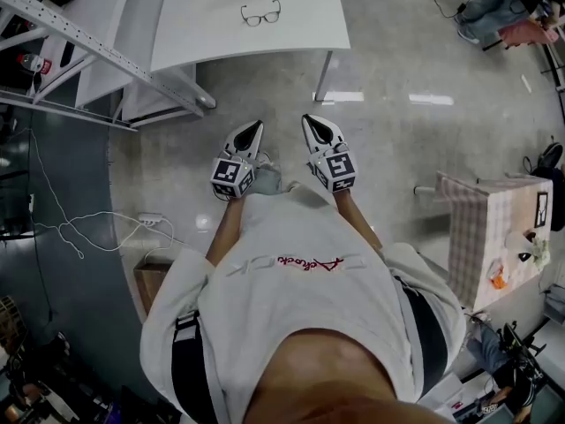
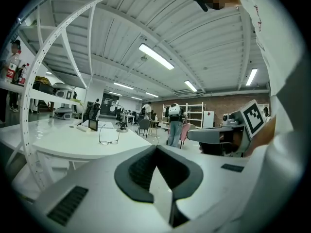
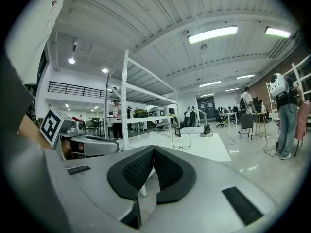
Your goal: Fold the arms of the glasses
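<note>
A pair of dark-framed glasses (image 1: 261, 13) lies on the white table (image 1: 291, 34) ahead of me, arms unfolded; it also shows small in the left gripper view as glasses (image 2: 109, 136) and in the right gripper view as glasses (image 3: 181, 141). My left gripper (image 1: 258, 125) and right gripper (image 1: 306, 120) hang side by side over the floor, well short of the table. Both are shut, tips together, with nothing between them. In the gripper views the left gripper (image 2: 156, 147) and right gripper (image 3: 154, 148) point toward the table.
A metal shelving frame (image 1: 97, 47) stands left of the table, whose leg (image 1: 323, 76) drops at the near right corner. A white cable and power strip (image 1: 146, 221) lie on the floor at left. A checkered-cloth table (image 1: 485, 228) stands at right. People (image 2: 173, 123) stand far off.
</note>
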A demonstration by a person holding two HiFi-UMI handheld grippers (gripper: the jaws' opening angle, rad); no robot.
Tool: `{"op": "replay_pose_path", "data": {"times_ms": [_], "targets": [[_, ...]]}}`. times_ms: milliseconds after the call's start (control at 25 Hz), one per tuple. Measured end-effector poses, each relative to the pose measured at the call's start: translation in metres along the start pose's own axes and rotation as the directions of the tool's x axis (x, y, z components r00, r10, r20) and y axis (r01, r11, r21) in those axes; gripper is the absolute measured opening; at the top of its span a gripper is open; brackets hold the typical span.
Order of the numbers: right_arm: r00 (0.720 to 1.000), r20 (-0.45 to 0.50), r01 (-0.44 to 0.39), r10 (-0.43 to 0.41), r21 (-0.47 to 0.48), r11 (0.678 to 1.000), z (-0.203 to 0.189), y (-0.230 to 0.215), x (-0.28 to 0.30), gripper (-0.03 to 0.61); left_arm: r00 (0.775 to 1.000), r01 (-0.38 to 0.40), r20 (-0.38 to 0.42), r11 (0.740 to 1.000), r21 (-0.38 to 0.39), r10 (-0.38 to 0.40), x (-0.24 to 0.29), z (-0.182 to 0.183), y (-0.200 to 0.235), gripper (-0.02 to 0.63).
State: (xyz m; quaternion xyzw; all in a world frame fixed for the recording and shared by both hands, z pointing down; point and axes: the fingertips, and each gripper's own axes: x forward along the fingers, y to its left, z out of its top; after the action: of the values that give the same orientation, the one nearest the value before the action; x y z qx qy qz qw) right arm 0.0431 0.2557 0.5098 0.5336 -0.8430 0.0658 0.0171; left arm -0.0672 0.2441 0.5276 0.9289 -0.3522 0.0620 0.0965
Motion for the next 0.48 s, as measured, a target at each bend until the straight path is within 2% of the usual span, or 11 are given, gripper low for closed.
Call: {"op": "replay_pose_path", "data": {"times_ms": [240, 480], "targets": [[1.0, -0.019, -0.006, 0.006, 0.004, 1.0, -0.007, -0.007, 0.019, -0.006, 1.0, -0.007, -0.013, 1.0, -0.022, 0.007, 0.013, -0.009, 0.016, 0.025], [0.999, -0.042, -0.003, 0.002, -0.013, 1.0, -0.007, -0.027, 0.054, -0.006, 1.0, 0.007, 0.0, 0.999, -0.045, -0.007, 0.049, -0.004, 0.047, 0.025]]}}
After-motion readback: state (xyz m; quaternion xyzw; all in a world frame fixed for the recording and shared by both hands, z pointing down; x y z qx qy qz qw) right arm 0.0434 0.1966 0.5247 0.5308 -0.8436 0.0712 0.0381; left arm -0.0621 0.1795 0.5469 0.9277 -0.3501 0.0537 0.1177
